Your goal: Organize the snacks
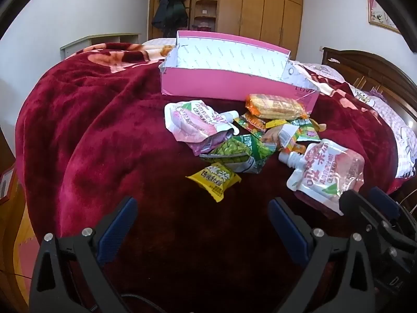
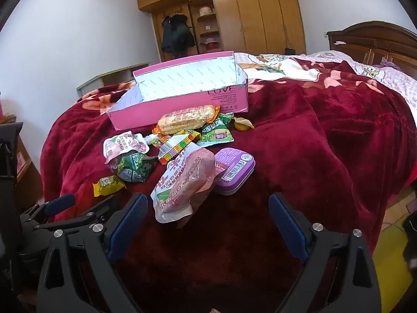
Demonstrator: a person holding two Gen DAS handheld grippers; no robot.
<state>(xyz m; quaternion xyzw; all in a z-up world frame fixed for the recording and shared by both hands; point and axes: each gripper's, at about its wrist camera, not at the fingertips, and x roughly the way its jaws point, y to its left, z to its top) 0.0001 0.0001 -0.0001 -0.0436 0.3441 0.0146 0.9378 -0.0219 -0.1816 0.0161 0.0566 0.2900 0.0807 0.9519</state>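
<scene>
Both grippers are hovering wide open over the red blanket [image 1: 104, 135], gripping nothing. Just ahead of the left gripper [image 1: 202, 206] a yellow packet [image 1: 213, 178] is lying, with a green pea bag [image 1: 237, 154] beyond it. Ahead of the right gripper [image 2: 208, 203], nearer its left finger, a pink pouch [image 2: 182, 182] is resting, touching a purple tin [image 2: 233, 170]. Farther out, an orange cracker pack [image 2: 186, 120] is sitting against the pink box [image 2: 182, 104], which is standing open and unfilled.
</scene>
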